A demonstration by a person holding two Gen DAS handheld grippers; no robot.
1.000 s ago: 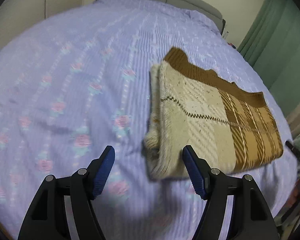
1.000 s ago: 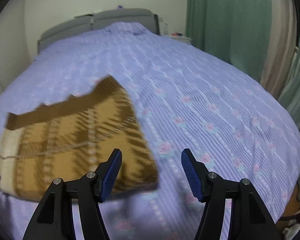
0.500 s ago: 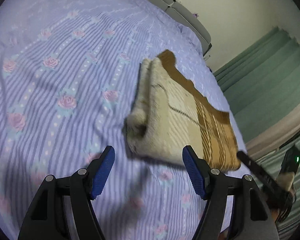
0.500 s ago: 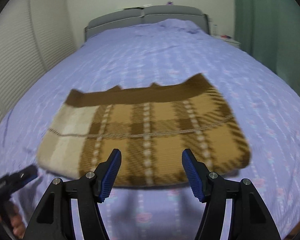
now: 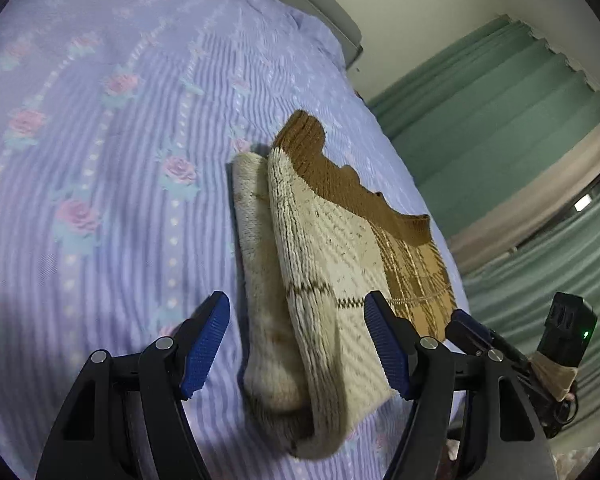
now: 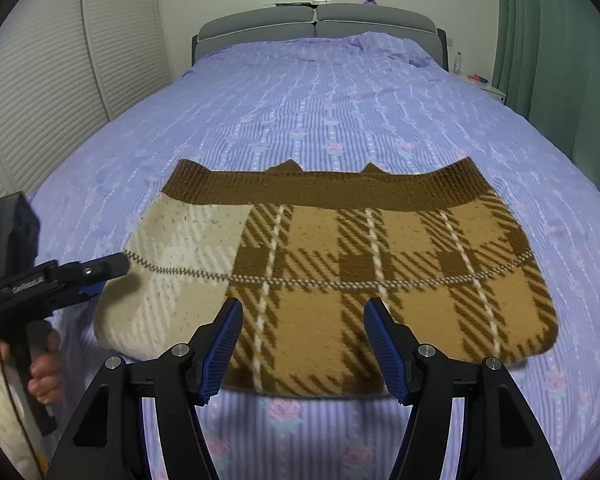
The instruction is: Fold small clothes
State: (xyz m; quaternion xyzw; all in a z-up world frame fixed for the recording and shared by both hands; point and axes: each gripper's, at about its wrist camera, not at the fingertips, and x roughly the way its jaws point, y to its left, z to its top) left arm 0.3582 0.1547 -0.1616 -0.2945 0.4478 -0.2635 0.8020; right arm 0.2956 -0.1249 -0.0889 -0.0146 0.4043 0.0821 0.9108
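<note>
A folded knitted sweater (image 6: pixel 340 260), brown plaid with a cream left part and a dark brown ribbed band, lies flat on the lilac flowered bedspread (image 6: pixel 340 112). In the left wrist view its thick cream folded end (image 5: pixel 300 320) sits low between the fingers of my left gripper (image 5: pixel 296 320), which is open with its blue pads clear of the knit. My right gripper (image 6: pixel 304 320) is open over the sweater's near brown edge and grips nothing. Each gripper shows in the other's view: the left gripper (image 6: pixel 100 268) at the cream end, the right gripper (image 5: pixel 472 332) by the brown end.
A grey padded headboard (image 6: pixel 316 24) closes the far end of the bed. White slatted doors (image 6: pixel 40 80) stand on the left, green curtains (image 6: pixel 560 40) on the right. A bedside table with a bottle (image 6: pixel 458 62) sits by the curtains. A hand (image 6: pixel 44 372) holds the left gripper's handle.
The left gripper has swung round and dropped closer to the sweater's cream end. The right gripper has swept left, so the sweater is now centred in front of it. Both stayed open.
</note>
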